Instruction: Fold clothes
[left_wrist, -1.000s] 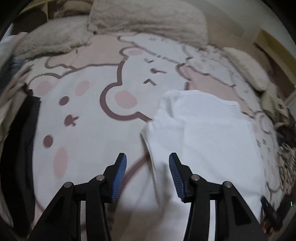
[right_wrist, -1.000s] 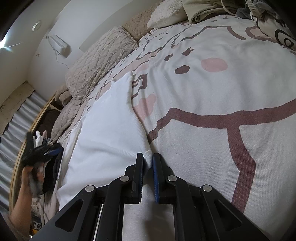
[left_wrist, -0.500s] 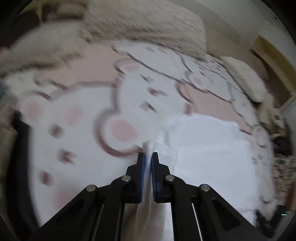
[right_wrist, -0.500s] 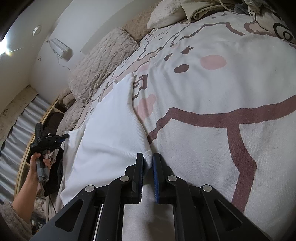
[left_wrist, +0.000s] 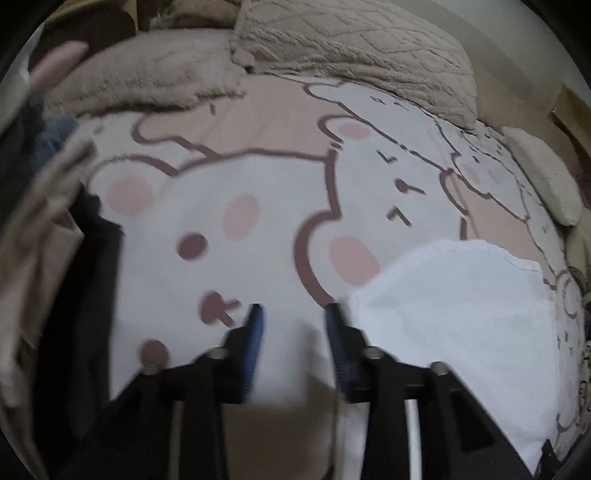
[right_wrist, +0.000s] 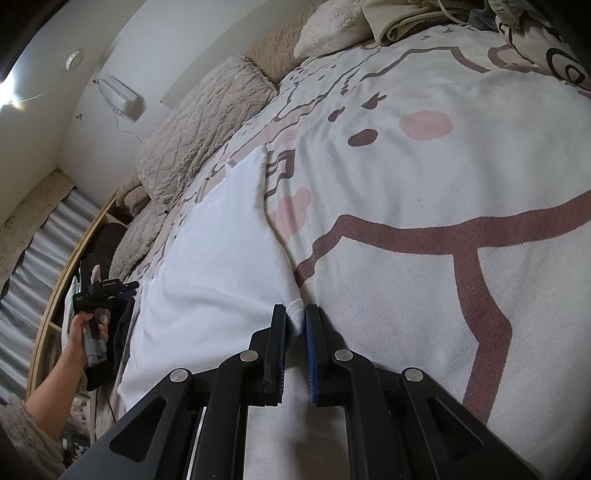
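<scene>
Right gripper (right_wrist: 294, 316), seen from its own wrist view: jaws pressed together on a bunched corner of the white garment (right_wrist: 221, 258), which spreads ahead and to the left of the pinch across the cartoon-bear blanket (right_wrist: 424, 206). Bare blanket lies to the right of the fingers. Far left of this gripper, a hand (right_wrist: 83, 328) carries the left gripper (right_wrist: 127, 288), held apart from the cloth.

Left gripper (left_wrist: 293, 325), own wrist view, blurred: jaws have just been opening and stand spread with nothing between them, only blanket (left_wrist: 258, 192) beneath. The white garment (left_wrist: 461, 302) lies to the right, its near edge just beside the right finger; contact cannot be told. Dark clothing (left_wrist: 92, 295) lies to the left, and beige quilted pillows (left_wrist: 351, 48) sit well ahead.
</scene>
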